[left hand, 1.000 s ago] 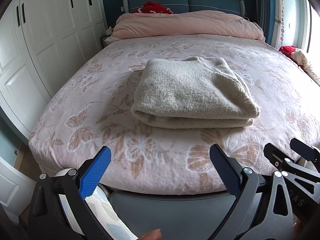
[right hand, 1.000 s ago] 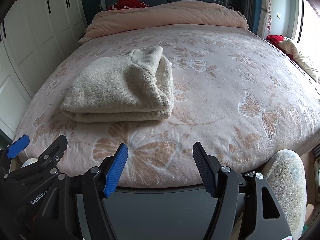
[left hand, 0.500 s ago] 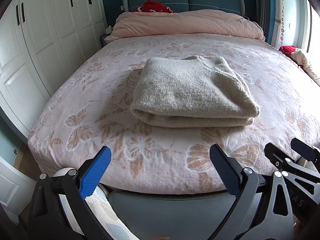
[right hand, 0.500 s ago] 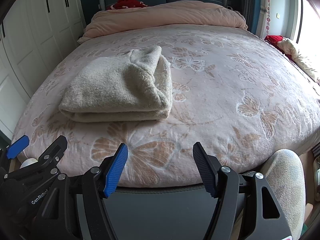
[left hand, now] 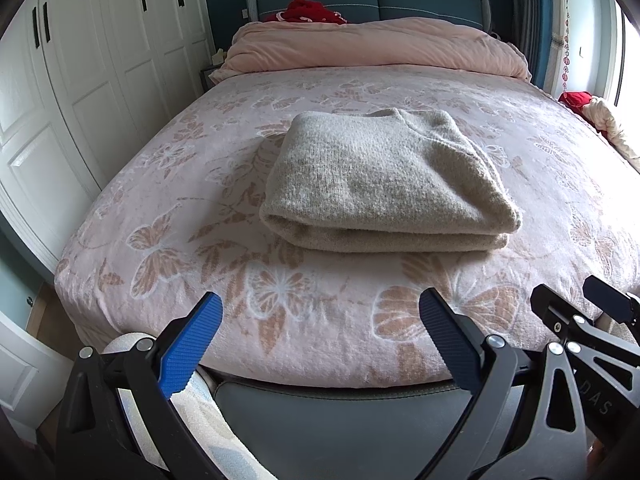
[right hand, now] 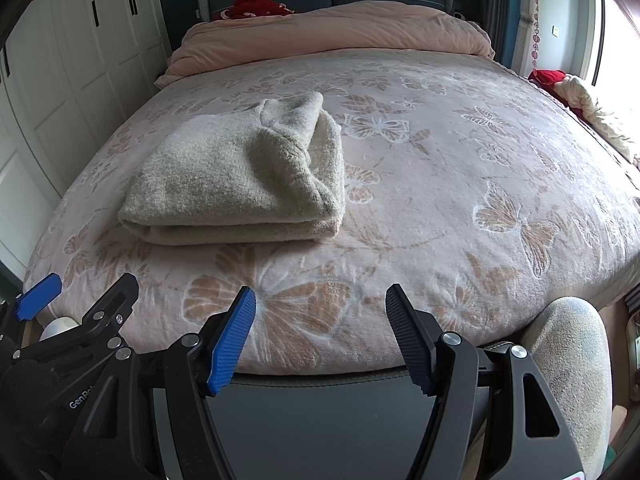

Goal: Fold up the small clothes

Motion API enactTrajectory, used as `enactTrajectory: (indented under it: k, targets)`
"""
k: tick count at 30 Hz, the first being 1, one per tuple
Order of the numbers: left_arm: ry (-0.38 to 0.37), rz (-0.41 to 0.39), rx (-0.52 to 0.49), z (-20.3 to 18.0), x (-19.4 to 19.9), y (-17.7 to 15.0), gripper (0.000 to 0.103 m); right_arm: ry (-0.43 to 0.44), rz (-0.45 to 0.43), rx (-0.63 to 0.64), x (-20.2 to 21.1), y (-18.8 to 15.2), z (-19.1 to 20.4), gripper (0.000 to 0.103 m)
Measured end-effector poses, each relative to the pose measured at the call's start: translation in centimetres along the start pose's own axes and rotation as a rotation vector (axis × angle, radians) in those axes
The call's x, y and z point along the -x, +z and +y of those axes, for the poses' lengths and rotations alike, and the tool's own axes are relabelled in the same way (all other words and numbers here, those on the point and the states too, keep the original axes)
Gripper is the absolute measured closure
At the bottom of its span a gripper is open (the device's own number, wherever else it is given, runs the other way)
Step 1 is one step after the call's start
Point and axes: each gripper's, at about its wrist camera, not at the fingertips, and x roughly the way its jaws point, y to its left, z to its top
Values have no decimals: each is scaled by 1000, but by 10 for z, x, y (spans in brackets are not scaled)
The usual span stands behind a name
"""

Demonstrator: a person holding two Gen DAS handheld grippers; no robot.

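Beige knit sweater (left hand: 384, 184) sits folded on the bed (left hand: 160, 208), dead ahead of my left tongs (left hand: 320, 344) and ahead-left of my right tongs (right hand: 320, 336), long side across. Both tongs spread, empty; I'd say left is nearer.

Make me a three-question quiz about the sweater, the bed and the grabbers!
1. Where is the sweater?
A. on the bed
B. on the floor
C. in a gripper

2. What colour is the heaped duvet at the head of the bed?
A. green
B. pink
C. black

3. How is the sweater?
A. spread flat
B. hanging
C. folded

Answers:
1. A: it lies on the butterfly blanket, clear of the left gripper and right gripper, both open and empty.
2. B: it looks pale pink.
3. C: stacked layers show along its near edge.
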Motion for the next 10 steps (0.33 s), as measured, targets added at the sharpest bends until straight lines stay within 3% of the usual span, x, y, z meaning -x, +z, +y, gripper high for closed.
enactTrajectory:
  k: [10]
  targets:
    - [-1,-2,-9,-2,1,2,12,-3,-3,-4,1,0,4,37]
